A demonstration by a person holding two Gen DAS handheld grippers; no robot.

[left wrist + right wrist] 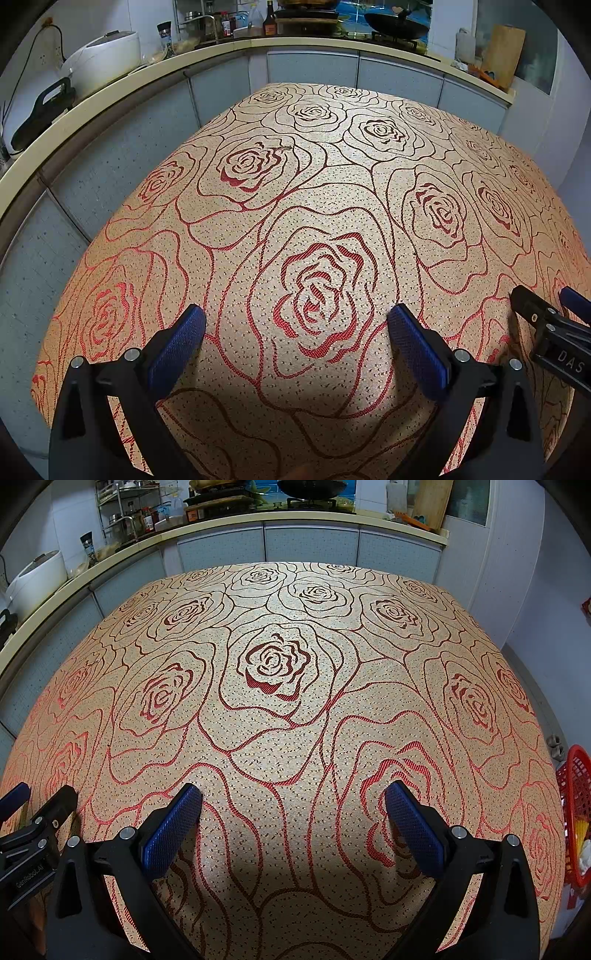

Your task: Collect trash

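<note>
Both grippers, left gripper (297, 325) and right gripper (293, 803), spread wide, empty, above rose-pattern tablecloth (332, 177). No trash visible ahead. Red basket (576, 812) beyond right gripper's right finger holds scraps. Risk: tiny speck far ahead overlooked against busy pattern.
</note>
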